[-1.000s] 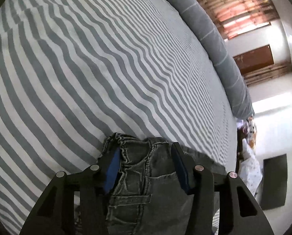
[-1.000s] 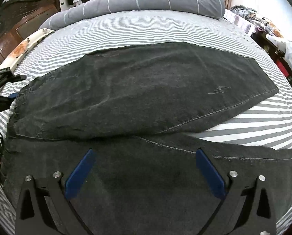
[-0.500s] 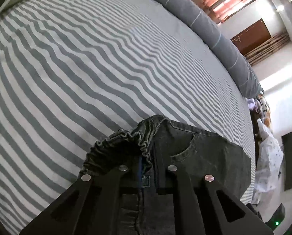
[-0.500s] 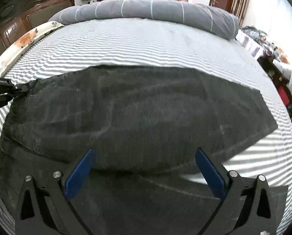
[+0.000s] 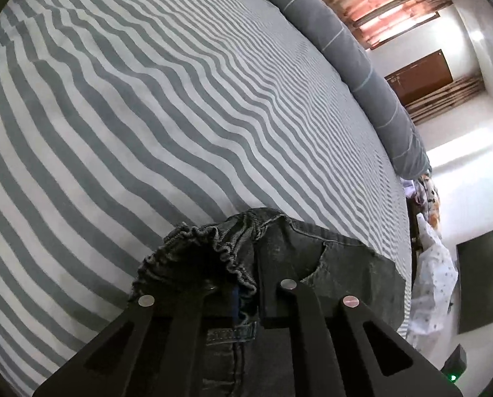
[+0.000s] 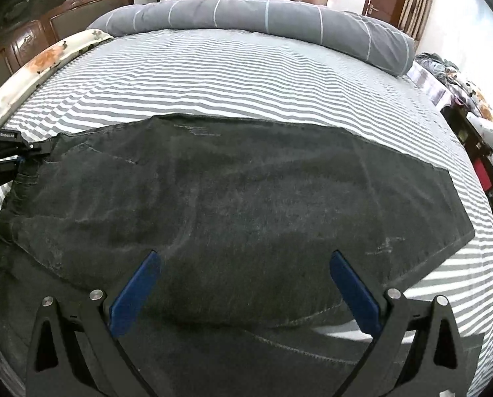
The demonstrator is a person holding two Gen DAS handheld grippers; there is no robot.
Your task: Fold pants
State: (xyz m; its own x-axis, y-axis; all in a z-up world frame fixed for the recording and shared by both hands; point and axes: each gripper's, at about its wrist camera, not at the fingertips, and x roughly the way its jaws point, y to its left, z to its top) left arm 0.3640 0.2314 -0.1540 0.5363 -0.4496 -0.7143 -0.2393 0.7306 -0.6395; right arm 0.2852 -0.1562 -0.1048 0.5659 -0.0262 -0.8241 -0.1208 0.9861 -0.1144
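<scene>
Dark grey denim pants (image 6: 233, 198) lie spread across the striped bed, waistband at the left, legs running right. My left gripper (image 5: 246, 284) is shut on the gathered elastic waistband (image 5: 213, 241) and holds it slightly lifted; it also shows at the left edge of the right wrist view (image 6: 31, 152). My right gripper (image 6: 243, 284) is open wide above the near side of the pants, with its blue pads (image 6: 137, 294) apart and nothing between them.
The bed (image 6: 246, 76) has a grey-and-white striped sheet. A rolled grey duvet (image 6: 263, 23) lies along the far edge. A wooden headboard (image 6: 24, 33) stands at the left. Clutter and furniture (image 6: 461, 92) sit beyond the right side of the bed.
My left gripper shut on the waistband and lifted it, bunching the elastic. The right gripper rose and tilted, so more of the bed shows; it stayed open.
</scene>
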